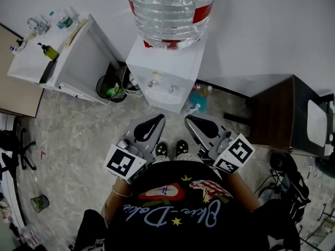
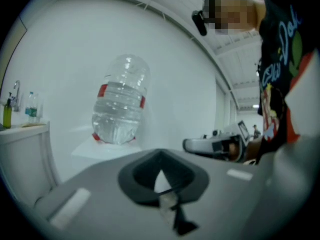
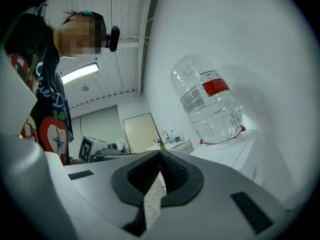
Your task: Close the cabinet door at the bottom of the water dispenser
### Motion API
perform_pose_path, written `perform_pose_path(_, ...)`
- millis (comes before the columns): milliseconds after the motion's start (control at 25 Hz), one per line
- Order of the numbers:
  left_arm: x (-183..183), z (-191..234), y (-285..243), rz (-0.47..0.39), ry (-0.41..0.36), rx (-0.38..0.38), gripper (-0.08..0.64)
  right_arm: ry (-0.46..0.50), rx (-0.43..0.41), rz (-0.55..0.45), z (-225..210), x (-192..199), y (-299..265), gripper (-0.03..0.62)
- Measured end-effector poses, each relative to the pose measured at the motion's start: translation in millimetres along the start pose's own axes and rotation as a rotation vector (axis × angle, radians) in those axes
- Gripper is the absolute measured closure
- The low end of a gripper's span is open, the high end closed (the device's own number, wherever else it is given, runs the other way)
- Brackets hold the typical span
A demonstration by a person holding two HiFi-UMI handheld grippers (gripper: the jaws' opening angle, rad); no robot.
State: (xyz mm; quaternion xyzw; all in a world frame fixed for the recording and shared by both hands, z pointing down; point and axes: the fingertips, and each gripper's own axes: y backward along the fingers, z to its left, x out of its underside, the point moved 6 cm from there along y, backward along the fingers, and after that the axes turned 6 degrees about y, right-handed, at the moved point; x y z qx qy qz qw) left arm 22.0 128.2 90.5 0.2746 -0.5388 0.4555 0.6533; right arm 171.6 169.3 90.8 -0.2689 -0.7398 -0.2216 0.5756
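The white water dispenser (image 1: 166, 75) stands against the wall with a large clear bottle (image 1: 171, 10) upside down on top. From above I see only its top and tap panel; the cabinet door at its bottom is hidden. My left gripper (image 1: 157, 118) and right gripper (image 1: 191, 120) are held side by side near the person's chest, short of the dispenser and touching nothing. Both point up: the bottle (image 2: 120, 104) shows above the left gripper (image 2: 160, 153), and the bottle (image 3: 207, 101) above the right gripper (image 3: 160, 153). The jaws of each meet at the tips with nothing between them.
A white sink counter (image 1: 63, 61) with bottles stands at the left, a black bin (image 1: 110, 88) between it and the dispenser. Blue bottles (image 1: 199, 99) sit on the floor at the dispenser's right. A dark brown cabinet (image 1: 282, 114) is farther right. The person's shoes (image 1: 172, 149) face the dispenser.
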Motion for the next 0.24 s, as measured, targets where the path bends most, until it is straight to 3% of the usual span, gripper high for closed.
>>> perform_pose_path(240,-1.1,16.3,-5.1,0.008,-0.024,0.008,0.563,-0.004,0.033,-0.003,-11.6,5.5,-6.7,0.577)
